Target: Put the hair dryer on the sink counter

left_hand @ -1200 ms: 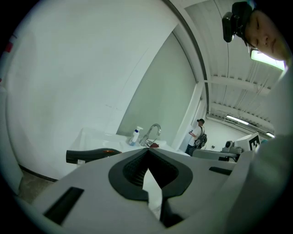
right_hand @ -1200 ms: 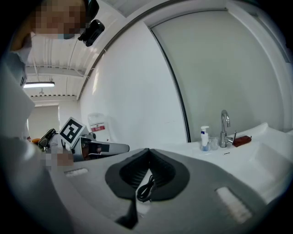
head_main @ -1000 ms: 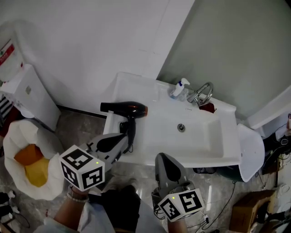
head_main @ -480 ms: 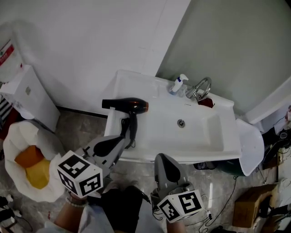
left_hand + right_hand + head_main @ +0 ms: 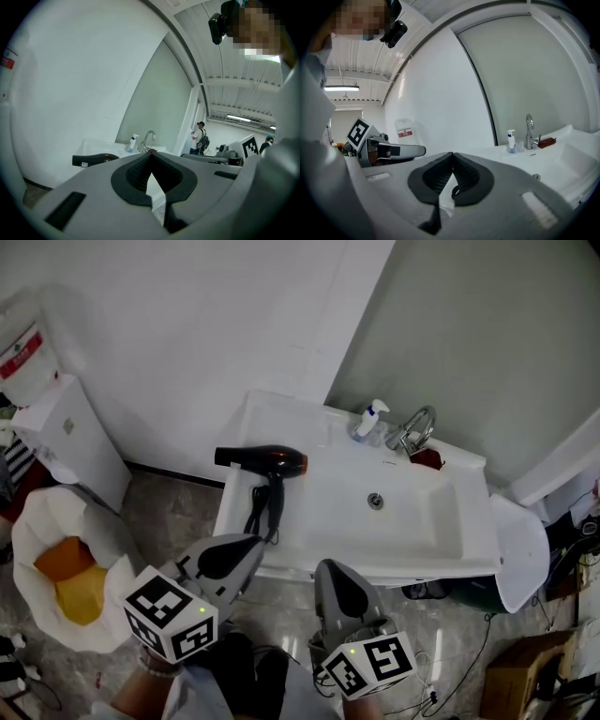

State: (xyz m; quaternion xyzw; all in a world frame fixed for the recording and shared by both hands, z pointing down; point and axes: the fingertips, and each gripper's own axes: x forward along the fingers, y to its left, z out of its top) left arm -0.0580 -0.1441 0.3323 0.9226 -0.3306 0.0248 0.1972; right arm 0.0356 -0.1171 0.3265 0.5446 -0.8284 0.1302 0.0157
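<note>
Far left, a white cabinet (image 5: 70,442) stands against the wall. In front of it is a white bag (image 5: 37,512), open at the top, with something orange and yellow (image 5: 64,573) inside.

Next comes the left gripper (image 5: 246,547), held out in front of the sink with its tip just short of the counter's front edge. Its jaws are pressed together with nothing between them, and it touches nothing.

The hair dryer (image 5: 267,461) lies on the left end of the sink counter (image 5: 281,418). Its black nozzle points left, the orange-brown body sits to the right, and the handle runs towards the front edge. Its cord (image 5: 255,514) lies bunched beside the handle near that edge. The dryer is apart from both grippers.

The right gripper (image 5: 330,570) sits lower and to the right, below the front rim of the basin (image 5: 441,531). Its jaws also meet at the tip and are empty.

Further right are the drain (image 5: 376,500) in the middle of the basin, and a small pump bottle (image 5: 368,420) at the back edge. Just beside the bottle is the tap (image 5: 417,430), with a small red thing (image 5: 427,458) at its foot. A cardboard box (image 5: 514,676) sits on the floor at the far right.
</note>
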